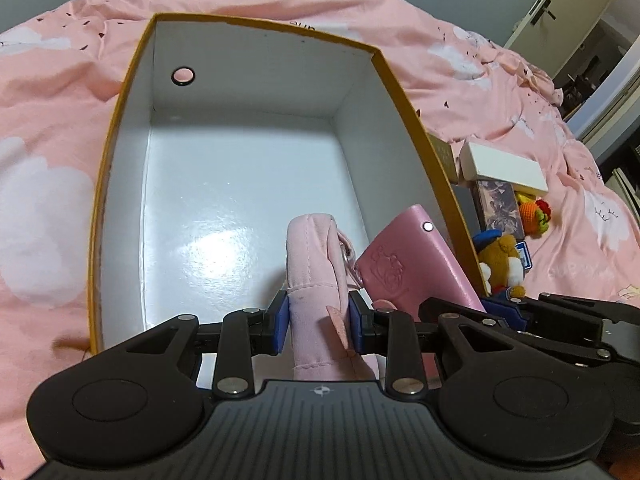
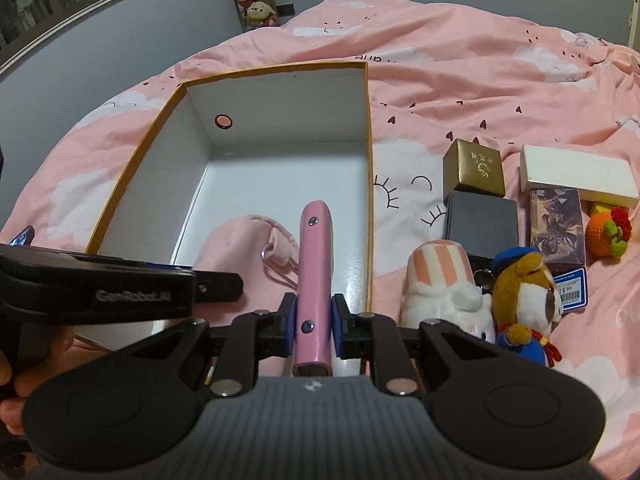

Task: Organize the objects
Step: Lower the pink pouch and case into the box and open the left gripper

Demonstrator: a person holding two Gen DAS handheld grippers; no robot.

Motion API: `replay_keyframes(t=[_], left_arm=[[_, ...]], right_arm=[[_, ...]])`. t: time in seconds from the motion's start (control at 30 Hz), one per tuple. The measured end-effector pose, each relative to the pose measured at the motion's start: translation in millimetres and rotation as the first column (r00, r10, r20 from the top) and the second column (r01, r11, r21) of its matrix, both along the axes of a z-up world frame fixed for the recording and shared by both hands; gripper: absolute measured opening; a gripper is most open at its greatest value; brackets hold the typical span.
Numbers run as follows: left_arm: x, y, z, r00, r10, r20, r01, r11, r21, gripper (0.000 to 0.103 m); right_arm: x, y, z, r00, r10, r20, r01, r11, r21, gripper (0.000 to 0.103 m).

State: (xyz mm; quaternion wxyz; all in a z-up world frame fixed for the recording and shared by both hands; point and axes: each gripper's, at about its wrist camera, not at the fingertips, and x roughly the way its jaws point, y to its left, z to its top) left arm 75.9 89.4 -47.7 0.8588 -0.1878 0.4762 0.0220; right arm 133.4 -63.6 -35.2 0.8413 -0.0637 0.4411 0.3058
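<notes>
An open cardboard box [image 1: 120, 128] with a white inside and orange rim lies on the pink bed cover; the right wrist view shows the box [image 2: 280, 120] too. My left gripper [image 1: 318, 322] is shut on a pale pink fabric pouch [image 1: 312, 264], held over the box's near end. My right gripper [image 2: 313, 326] is shut on a pink leather wallet [image 2: 315, 248] with snap studs, held edge-up over the box's near right corner. The wallet [image 1: 408, 264] appears beside the pouch in the left wrist view, and the pouch [image 2: 244, 244] sits left of the wallet in the right wrist view.
Right of the box lie a gold box [image 2: 474, 168], a black box [image 2: 482, 226], a white box [image 2: 576, 176], a printed box [image 2: 556, 226], a crocheted orange toy [image 2: 608, 232], a brown bear plush [image 2: 524, 296] and a striped white plush [image 2: 444, 292]. A hand [image 2: 24, 376] shows at the lower left.
</notes>
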Motion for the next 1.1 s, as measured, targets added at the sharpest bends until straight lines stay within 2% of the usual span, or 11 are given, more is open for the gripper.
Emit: replay_keyframes(t=[0.37,0.47,0.57,0.67,0.77,0.83,1.0,1.1], left_arm=[[2,-1,-9,1.0,-0.027,-0.008,0.027,0.999,-0.02,0.034],[3,-3,-9,0.999,-0.038,-0.009,0.038,0.999,-0.017,0.034],[5,-9,-8,0.999,-0.053,-0.008,0.053,0.998,-0.016,0.034],[6,-16,-6,0.997,-0.074,-0.02,0.074,0.997,0.025,0.035],[7,-27,-1,0.997,-0.071,-0.037,0.076,0.985,0.157,0.035],[7,-30,2,0.997,-0.068,-0.044,0.076,0.975,0.21,0.035],[11,-38,-1,0.993,-0.089,-0.074,0.102,0.975,0.195,0.037],[13,-44,-3,0.992,-0.094,-0.081,0.107,0.977,0.184,0.039]], right_arm=[[0,3,-1,0.999,0.035,-0.02,-0.035,0.999,-0.017,0.025],[-4,-1,6,1.0,0.03,0.007,-0.03,0.999,-0.015,0.038],[-5,-9,14,0.999,0.031,0.018,-0.031,0.999,0.014,0.04],[-7,-20,22,0.999,-0.003,0.041,0.001,0.999,0.045,0.041],[-7,-34,29,0.995,-0.058,0.083,0.053,0.997,0.056,0.043],[-4,-45,31,0.992,-0.097,0.083,0.091,0.993,0.073,0.043],[3,-61,25,0.986,-0.159,0.053,0.154,0.984,0.084,0.043],[3,-63,20,0.987,-0.158,0.028,0.155,0.984,0.09,0.043]])
